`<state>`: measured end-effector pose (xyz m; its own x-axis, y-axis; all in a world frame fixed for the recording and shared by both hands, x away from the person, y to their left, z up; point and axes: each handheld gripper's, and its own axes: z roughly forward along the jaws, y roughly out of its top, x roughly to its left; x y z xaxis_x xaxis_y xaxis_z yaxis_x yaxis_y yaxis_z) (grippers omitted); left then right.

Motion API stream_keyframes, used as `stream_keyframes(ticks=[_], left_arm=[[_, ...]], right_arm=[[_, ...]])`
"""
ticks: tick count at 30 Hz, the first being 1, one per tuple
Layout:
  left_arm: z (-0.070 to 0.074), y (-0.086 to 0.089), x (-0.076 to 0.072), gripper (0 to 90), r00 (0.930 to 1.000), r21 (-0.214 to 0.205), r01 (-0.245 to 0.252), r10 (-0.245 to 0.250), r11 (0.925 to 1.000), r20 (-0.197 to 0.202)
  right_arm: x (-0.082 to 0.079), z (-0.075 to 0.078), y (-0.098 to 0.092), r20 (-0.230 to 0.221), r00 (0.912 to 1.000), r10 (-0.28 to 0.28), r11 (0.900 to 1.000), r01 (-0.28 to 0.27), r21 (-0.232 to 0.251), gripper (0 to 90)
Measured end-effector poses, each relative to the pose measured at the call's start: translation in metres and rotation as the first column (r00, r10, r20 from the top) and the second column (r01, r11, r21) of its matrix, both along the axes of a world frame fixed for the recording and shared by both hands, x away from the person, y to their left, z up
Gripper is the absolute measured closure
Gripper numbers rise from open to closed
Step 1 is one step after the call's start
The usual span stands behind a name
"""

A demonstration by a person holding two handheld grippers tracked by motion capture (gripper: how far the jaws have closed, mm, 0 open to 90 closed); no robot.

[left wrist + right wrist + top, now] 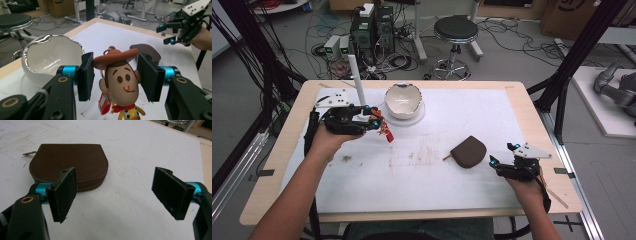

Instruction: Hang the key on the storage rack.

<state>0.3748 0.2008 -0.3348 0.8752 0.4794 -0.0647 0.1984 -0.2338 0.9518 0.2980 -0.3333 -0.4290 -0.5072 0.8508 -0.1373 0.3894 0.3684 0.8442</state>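
Note:
My left gripper [373, 120] is shut on a cowboy doll keychain [120, 77], its pads [86, 75] pressing the brown hat brim. The doll hangs above the mat with a red tag [388, 134] dangling below it. A white bowl [402, 100] with a wavy silver rim stands just right of that gripper, and it fills the left of the left gripper view as the bowl [50, 58]. A brown zip pouch [468, 151] lies flat on the mat. My right gripper [501, 155] stands open just right of the pouch [70, 163], nothing between its jaws.
A white mat [432, 165] covers the wooden table [272, 165]. A white post [356, 77] rises behind the left gripper. Beyond the far edge stand a round stool [455, 30] and computer boxes [372, 27] amid cables. Black frame posts [569, 70] flank the table.

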Motion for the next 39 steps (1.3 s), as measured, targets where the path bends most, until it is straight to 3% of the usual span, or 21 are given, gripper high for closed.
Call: stream_keyframes(ticks=[18, 29, 39], left_arm=[[0.031, 0.013, 0.011, 48.9, 0.9999, -0.005, -0.008, 0.008, 1.0, 0.013], [0.063, 0.021, 0.029, 48.8, 0.9975, 0.003, -0.054, 0.053, 0.9986, 0.047], [0.072, 0.032, 0.045, 48.8, 0.994, 0.001, -0.1, 0.1, 0.995, 0.046]], right_arm=[[0.005, 0.0, 0.005, 0.0, 0.9999, 0.012, 0.9999, -0.012, -0.003, 20.6], [0.006, -0.001, 0.006, -0.004, 0.9999, 0.015, 0.9999, -0.015, -0.005, 20.6], [0.007, -0.002, 0.004, -0.009, 0.9999, 0.008, 1.0, -0.009, -0.004, 20.6]])
